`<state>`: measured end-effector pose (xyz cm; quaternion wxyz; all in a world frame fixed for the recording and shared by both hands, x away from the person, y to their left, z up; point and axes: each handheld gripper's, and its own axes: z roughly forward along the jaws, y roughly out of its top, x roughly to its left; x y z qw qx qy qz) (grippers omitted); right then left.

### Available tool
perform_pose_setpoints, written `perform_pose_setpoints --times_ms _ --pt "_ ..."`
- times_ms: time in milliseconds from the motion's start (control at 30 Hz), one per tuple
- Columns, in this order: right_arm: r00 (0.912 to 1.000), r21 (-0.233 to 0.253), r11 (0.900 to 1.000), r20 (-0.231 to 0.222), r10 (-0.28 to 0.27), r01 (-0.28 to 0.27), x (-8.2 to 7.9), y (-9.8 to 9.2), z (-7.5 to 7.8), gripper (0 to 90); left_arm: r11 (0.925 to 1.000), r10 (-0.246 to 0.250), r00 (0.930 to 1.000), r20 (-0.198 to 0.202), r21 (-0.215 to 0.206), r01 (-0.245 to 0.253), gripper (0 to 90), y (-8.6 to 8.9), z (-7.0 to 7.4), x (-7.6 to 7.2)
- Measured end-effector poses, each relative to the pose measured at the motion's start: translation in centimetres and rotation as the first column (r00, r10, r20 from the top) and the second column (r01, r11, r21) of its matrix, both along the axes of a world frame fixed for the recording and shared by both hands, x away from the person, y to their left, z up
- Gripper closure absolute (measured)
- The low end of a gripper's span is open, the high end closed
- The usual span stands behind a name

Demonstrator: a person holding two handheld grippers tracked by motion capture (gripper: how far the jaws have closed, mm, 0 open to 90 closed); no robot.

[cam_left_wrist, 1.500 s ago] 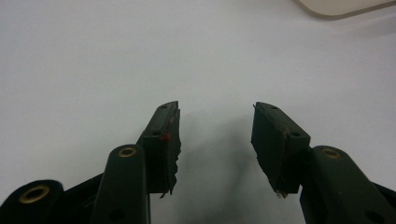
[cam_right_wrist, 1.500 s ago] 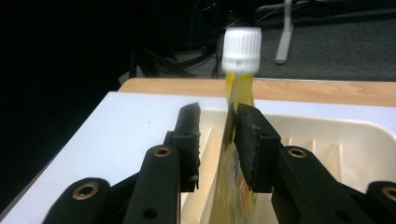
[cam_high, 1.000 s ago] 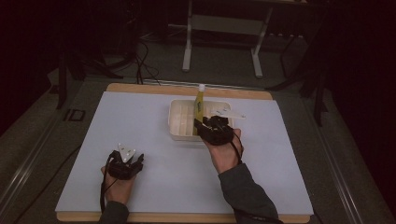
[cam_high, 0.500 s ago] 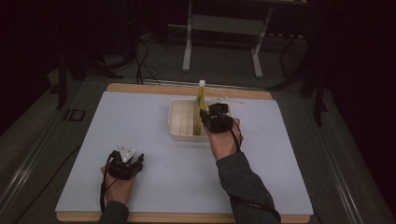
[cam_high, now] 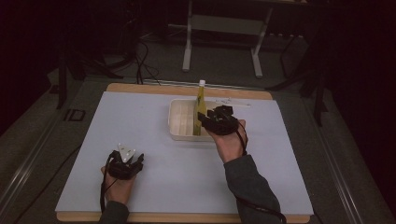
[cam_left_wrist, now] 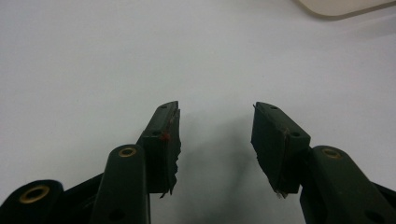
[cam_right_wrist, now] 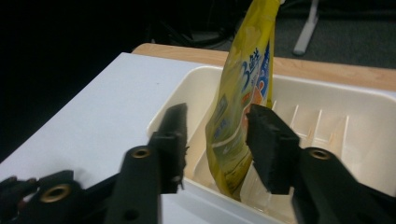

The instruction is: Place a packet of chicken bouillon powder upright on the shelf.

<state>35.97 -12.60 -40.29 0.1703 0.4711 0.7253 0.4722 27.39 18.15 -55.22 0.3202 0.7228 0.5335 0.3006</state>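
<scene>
Yellow pouch (cam_right_wrist: pixel 240 107) upright in tray (cam_right_wrist: pixel 327 100) between parted fingers (cam_right_wrist: pixel 268 140) (left-side gap).

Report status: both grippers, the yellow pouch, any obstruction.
Left gripper open, idle on the white mat. Right gripper open, jaws either side of the yellow pouch, which stands upright in the cream tray. Nothing in the way.

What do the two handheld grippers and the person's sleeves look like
Both the left gripper and the right gripper are black, each with two blocky jaws joined by brass-coloured rivets. The left carries a pale grey three-cornered plate on top. A black cable trails from each along the forearm. The right arm wears a dark grey sleeve.
</scene>
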Motion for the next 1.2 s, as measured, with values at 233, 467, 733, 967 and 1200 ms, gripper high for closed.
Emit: perform_pose_setpoints --times_ms 233,467,733,967,1200 --pt "0.9967 -0.029 0.997 0.032 0.075 -0.074 -1.3 -0.8 -0.2 52.8 1.0000 0.001 1.0000 0.000 -0.002 -0.001 51.6 0.0 0.0 0.0" --pt "0.9896 -0.072 0.990 0.066 0.128 -0.123 -2.5 -1.5 -0.5 50.8 1.0000 0.001 1.0000 0.003 -0.003 -0.001 51.5 0.0 0.0 0.0" --pt "0.9802 -0.135 0.974 0.051 0.191 -0.183 -4.0 -2.6 -1.7 50.4 1.0000 0.001 1.0000 0.002 -0.004 -0.001 51.5 0.0 0.0 0.0" --pt "0.9852 -0.155 0.974 0.021 0.170 -0.165 -4.6 -4.5 -3.5 49.2 1.0000 0.007 1.0000 0.005 -0.006 -0.007 51.5 0.0 0.0 0.0" --pt "0.9952 -0.168 0.981 -0.015 0.096 -0.097 -4.0 -7.2 -6.5 49.2 0.9998 0.018 0.9998 0.000 -0.002 -0.018 51.0 0.0 0.0 0.0"
